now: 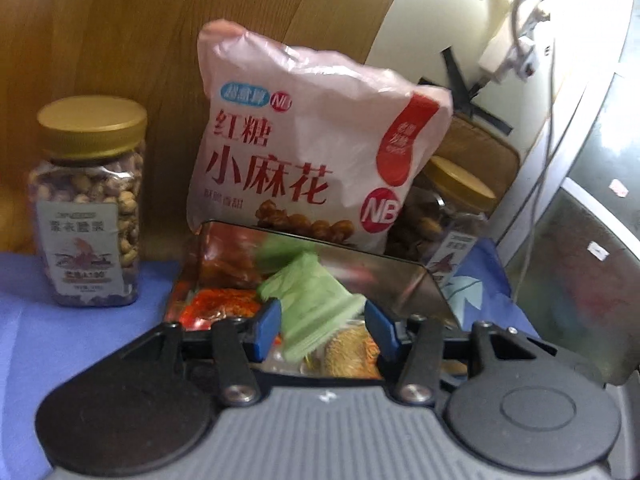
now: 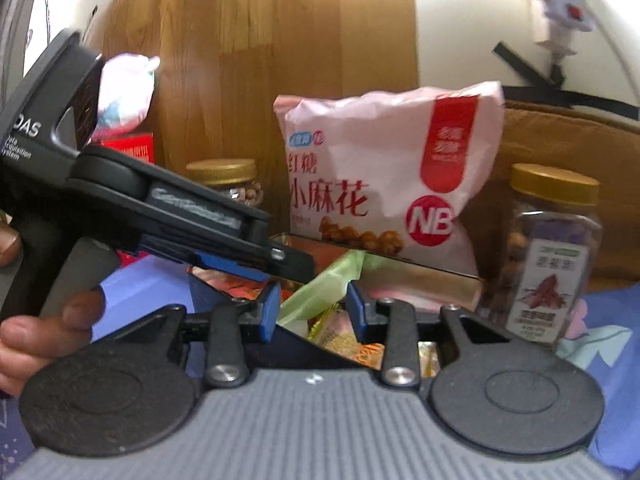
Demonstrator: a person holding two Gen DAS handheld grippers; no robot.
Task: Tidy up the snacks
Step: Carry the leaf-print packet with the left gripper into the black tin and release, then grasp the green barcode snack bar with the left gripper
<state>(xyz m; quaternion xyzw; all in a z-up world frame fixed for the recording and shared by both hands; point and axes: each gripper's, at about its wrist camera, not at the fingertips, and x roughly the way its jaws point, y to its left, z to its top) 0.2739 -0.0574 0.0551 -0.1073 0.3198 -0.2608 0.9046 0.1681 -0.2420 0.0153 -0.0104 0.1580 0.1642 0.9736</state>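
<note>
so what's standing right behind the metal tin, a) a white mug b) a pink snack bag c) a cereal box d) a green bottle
b, the pink snack bag stands upright just behind the metal tin, with a gold-lidded jar off to one side.

the metal tin (image 1: 384, 268) stands open-topped, so a gripper can come in from above, though snack packets (image 1: 316, 300) crowd its inside. behind the tin a pink snack bag (image 1: 304, 140) leans on the wooden panel (image 1: 120, 40) and closes off the back. a gold-lidded jar (image 1: 90, 204) stands left of the tin across bare blue cloth (image 1: 60, 328), another jar (image 2: 554, 256) close at its right.
</note>
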